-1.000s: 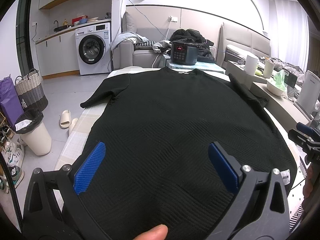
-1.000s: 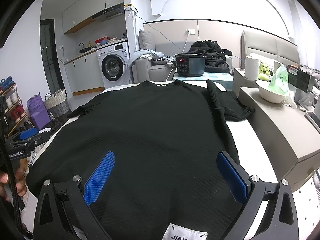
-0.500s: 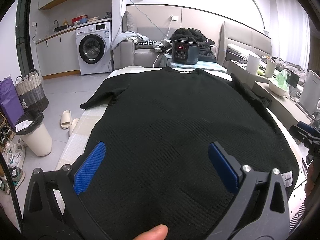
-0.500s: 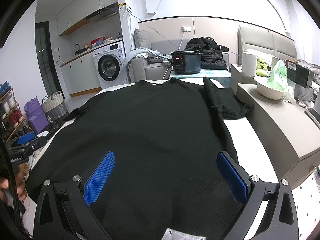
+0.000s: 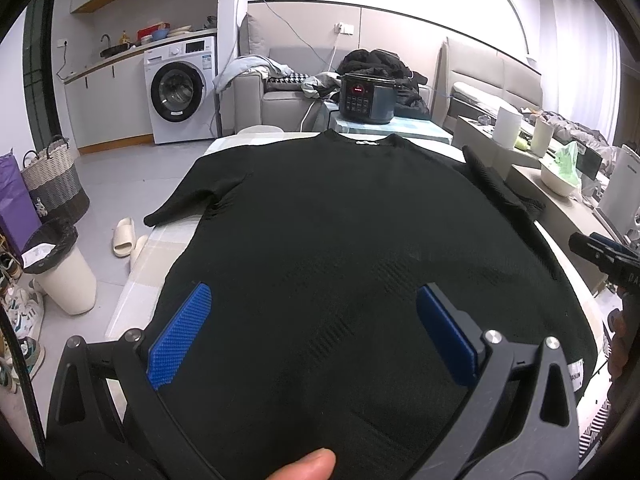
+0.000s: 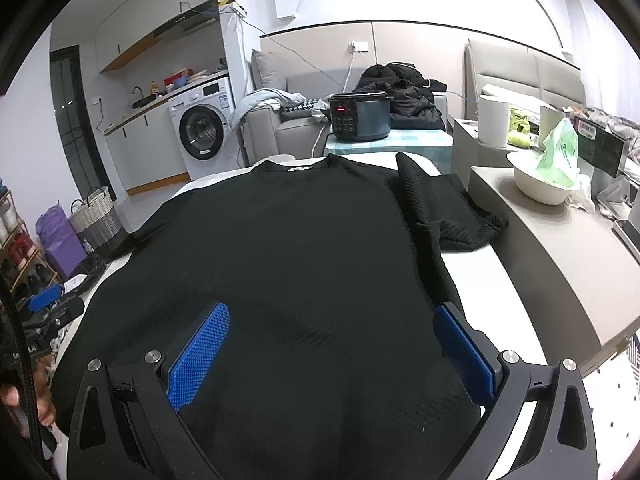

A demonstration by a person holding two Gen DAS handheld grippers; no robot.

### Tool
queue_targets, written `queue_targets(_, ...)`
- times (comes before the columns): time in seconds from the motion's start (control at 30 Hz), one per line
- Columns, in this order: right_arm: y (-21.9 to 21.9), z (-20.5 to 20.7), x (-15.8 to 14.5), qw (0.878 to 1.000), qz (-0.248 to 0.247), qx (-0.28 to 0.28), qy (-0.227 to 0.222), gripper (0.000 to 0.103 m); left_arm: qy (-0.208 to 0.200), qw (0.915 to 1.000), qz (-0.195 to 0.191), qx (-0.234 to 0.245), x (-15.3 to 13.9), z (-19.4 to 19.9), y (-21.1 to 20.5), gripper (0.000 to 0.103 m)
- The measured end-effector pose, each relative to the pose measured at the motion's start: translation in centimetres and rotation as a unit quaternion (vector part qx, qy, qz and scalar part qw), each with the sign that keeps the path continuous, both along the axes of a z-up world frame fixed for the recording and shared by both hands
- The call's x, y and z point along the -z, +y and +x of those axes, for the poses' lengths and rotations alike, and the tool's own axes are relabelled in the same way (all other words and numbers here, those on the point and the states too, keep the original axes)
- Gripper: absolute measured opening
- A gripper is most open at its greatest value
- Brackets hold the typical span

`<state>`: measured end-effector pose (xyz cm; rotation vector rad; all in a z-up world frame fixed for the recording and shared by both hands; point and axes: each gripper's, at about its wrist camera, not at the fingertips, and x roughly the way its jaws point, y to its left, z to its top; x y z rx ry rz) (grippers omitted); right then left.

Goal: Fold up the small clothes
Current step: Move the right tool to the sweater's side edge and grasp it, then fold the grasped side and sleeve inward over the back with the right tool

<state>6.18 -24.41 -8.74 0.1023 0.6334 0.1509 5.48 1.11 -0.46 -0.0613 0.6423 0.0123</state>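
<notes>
Left wrist view puts the black knit shirt (image 5: 340, 248) right in front of you, spread flat on the table (image 5: 148, 256) with its collar at the far edge and its hem at the near edge. One sleeve (image 5: 188, 196) drapes over the table's left edge; the other sleeve (image 6: 444, 216) lies folded in on the table near the far right corner. A white label (image 5: 576, 376) shows at the hem on the right.

Your left gripper (image 5: 316, 332) hangs over the near part of the shirt with its blue pads (image 5: 180, 336) spread wide and nothing between them. Whether the tips touch the fabric, you cannot tell. Your thumb tip (image 5: 304, 466) shows at the bottom edge of that view.

Your right gripper (image 6: 332, 352) is likewise wide apart and empty, over the shirt's near right part, its right pad (image 6: 464, 356) close to the garment's side edge.

Beyond the far edge stands a dark electric cooker (image 5: 366, 98) on a small side table. A washing machine (image 5: 180, 92) stands to the left at the back, and a grey counter (image 6: 560, 256) with a white bowl (image 6: 540, 184) runs along the table's right edge.
</notes>
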Motion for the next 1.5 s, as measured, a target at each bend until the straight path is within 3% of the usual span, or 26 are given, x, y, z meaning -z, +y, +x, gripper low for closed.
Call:
queue_targets(0.23, -0.7, 2.6, 0.2, 1.0, -0.003, 0.014, 0.018, 0.103, 0.02, 0.9998, -0.007, 0.004, 0.3, 4.0, 0.2, 0.102)
queue_targets(0.37, -2.7, 4.6, 0.6, 0.998, 0.048, 0.015, 0.022, 0.103, 0.033, 0.9993, -0.018, 0.006, 0.7, 6.9, 0.1, 0.102)
queue_targets(0.6, -8.6, 9.6, 2.5, 0.988, 0.077, 0.117, 0.068, 0.101, 0.05, 0.9982, -0.031, 0.013, 1.5, 12.1, -0.5, 0.102)
queue_targets(0.7, -11.6, 12.1, 3.9, 0.973, 0.121, 0.163, 0.109, 0.08, 0.056, 0.9976, -0.037, 0.018, 2.0, 14.1, -0.7, 0.102)
queue_targets(0.8, -13.5, 14.9, 5.1, 0.959, 0.156, 0.198, 0.131, 0.07, 0.064, 0.9971, -0.037, 0.021, 2.5, 15.8, -0.8, 0.102)
queue_targets(1.1, -14.5, 21.0, 7.4, 0.943, 0.101, 0.272, 0.162, 0.062, 0.078, 0.9962, -0.035, 0.016, 3.8, 18.4, -0.1, 0.102)
queue_targets(1.2, -14.7, 22.0, 7.6, 0.943, 0.077, 0.283, 0.16, 0.051, 0.082, 0.9958, -0.038, 0.012, 4.2, 19.0, 0.2, 0.102)
queue_targets(1.27, -14.9, 22.4, 7.7, 0.943, 0.062, 0.288, 0.155, 0.026, 0.084, 0.9955, -0.041, 0.01, 4.5, 19.0, 0.5, 0.102)
queue_targets(1.3, -15.0, 22.4, 7.8, 0.943, 0.062, 0.289, 0.155, 0.006, 0.085, 0.9955, -0.042, 0.01, 4.6, 19.1, 0.5, 0.102)
queue_targets(1.37, -15.3, 22.4, 7.7, 0.945, 0.063, 0.285, 0.148, 0.006, 0.084, 0.9955, -0.041, 0.01, 4.7, 19.2, 0.5, 0.102)
queue_targets(1.5, -14.4, 21.6, 4.6, 0.958, 0.046, 0.266, 0.092, 0.005, 0.084, 0.9956, -0.041, 0.01, 4.7, 19.3, 0.5, 0.102)
